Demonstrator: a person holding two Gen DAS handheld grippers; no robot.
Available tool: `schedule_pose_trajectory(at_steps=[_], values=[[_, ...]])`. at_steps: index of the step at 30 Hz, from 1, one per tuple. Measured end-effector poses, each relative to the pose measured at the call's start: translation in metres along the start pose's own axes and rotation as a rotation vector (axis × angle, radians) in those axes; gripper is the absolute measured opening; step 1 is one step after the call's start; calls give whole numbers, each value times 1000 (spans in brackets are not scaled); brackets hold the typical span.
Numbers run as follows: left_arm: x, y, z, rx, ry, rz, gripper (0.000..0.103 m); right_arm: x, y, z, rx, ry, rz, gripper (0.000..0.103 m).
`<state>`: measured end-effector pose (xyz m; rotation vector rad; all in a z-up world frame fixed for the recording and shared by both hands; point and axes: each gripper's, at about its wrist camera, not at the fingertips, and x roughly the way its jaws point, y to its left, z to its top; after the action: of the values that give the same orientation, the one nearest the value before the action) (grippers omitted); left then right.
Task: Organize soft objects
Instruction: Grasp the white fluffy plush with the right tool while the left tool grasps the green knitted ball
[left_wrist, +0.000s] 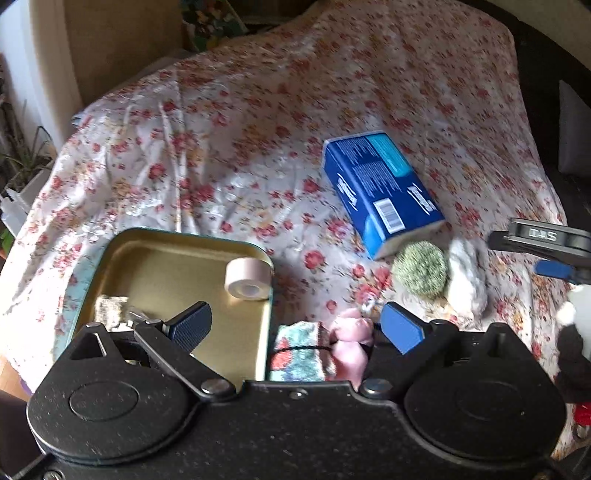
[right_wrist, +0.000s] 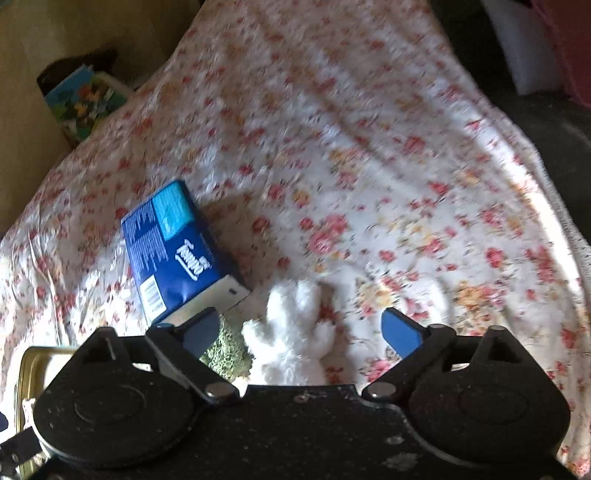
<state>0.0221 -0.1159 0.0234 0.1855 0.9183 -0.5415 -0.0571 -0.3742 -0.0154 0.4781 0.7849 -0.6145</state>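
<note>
My left gripper (left_wrist: 295, 326) is open over the right rim of a gold tin tray (left_wrist: 159, 266), which holds a roll of beige tape (left_wrist: 246, 278) and a small scrap. A floral pouch (left_wrist: 301, 350) and a pink soft piece (left_wrist: 349, 339) lie between its fingers, just right of the tray. A green fuzzy ball (left_wrist: 419, 271) and a white plush toy (left_wrist: 467, 277) lie to the right. My right gripper (right_wrist: 303, 330) is open with the white plush (right_wrist: 291, 332) between its fingers; the green ball (right_wrist: 227, 354) is by its left finger.
A blue tissue pack (left_wrist: 380, 192) lies on the floral bedsheet (left_wrist: 221, 147) behind the green ball; it also shows in the right wrist view (right_wrist: 177, 251). A black-and-white plush (left_wrist: 570, 350) is at the right edge. A colourful box (right_wrist: 83, 103) stands beyond the bed's far corner.
</note>
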Motion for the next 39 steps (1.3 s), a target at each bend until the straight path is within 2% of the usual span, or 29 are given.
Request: schedule_pose_trajectory(at_steps=[6,13,20,22,24,25,29,36,39], values=[[9,-7,-4,21,21,-1,95,24,-7,-7,38,80,20,87],[9,-9,-8,19,3,-13,96,40,-5,-8,56,132,17,78],[17,-16,-9,29,9,-3,96,74,0,-14,46,226,23,74],[20,-19,-9,37,14,0,96,78,4,-16,24,219,9,72],[24,-23,-10,45,16,-1,96,76,10,-17,-14,206,6,49],[25,-25,-10,49,18,-1,96,75,11,-17,-16,207,19,47],[29,-31,-12,66,16,6,96,65,6,-14,9,186,8,45],[35,-44,-15,121,4,24,96,27,-17,1,60,51,-34,45],[40,-52,-17,148,4,26,96,18,-24,1,64,24,-30,45]])
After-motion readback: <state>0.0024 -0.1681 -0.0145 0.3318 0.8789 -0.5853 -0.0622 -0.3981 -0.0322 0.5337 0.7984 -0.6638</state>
